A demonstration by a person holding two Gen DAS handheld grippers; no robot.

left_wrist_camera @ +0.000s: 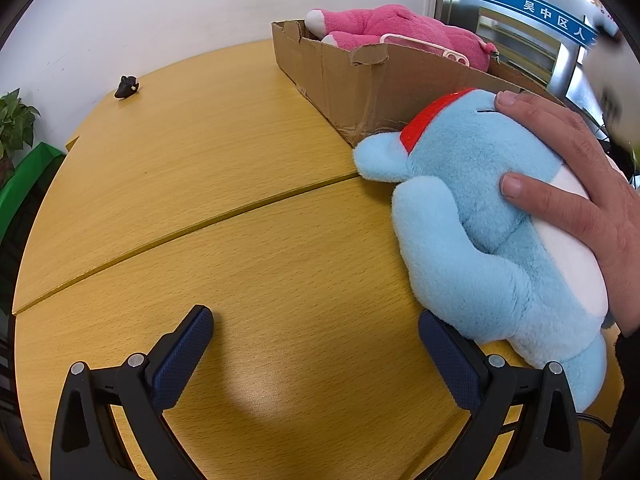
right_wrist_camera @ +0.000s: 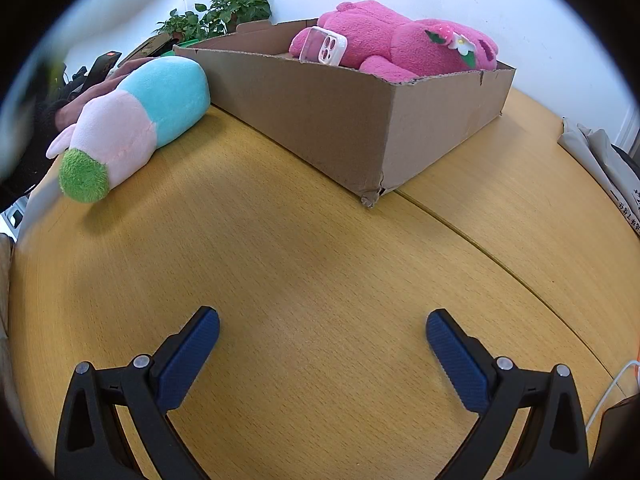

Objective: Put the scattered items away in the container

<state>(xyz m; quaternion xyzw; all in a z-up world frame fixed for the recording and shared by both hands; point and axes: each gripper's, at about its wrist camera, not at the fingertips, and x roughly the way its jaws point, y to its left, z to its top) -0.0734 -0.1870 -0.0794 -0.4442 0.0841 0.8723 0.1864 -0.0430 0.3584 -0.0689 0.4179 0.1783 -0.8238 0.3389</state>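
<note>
Plush is the item left out: a light-blue plush toy (left_wrist_camera: 492, 216) with a red collar, a white belly and a green tip lies on its side on the wooden table (left_wrist_camera: 240, 240), just beside the near wall of the cardboard box (left_wrist_camera: 360, 92). A bare hand (left_wrist_camera: 580, 184) rests on the toy, fingers spread over its head and belly; whether it is setting the toy down or merely steadying it cannot be told. Inside the box a pink plush bear (right_wrist_camera: 404, 48) already lies, with a pale phone case (right_wrist_camera: 324, 46) propped against it. A small dark object (left_wrist_camera: 126, 87) sits well apart at the far edge of the table, too small to identify.

Judging from this, the tidying is partly done, and the blue toy seems the next thing to go in. That move calls for a grip round the soft body, a lift above the box wall, and a release over the free space beside the bear.

The left gripper (left_wrist_camera: 316, 336) hovers low over the table, jaws spread wide and holding nothing, its right finger touching or nearly touching the toy's lower end. The right gripper (right_wrist_camera: 322, 332) is likewise wide apart and empty, pointed at the box corner, with the toy off to its left.
</note>
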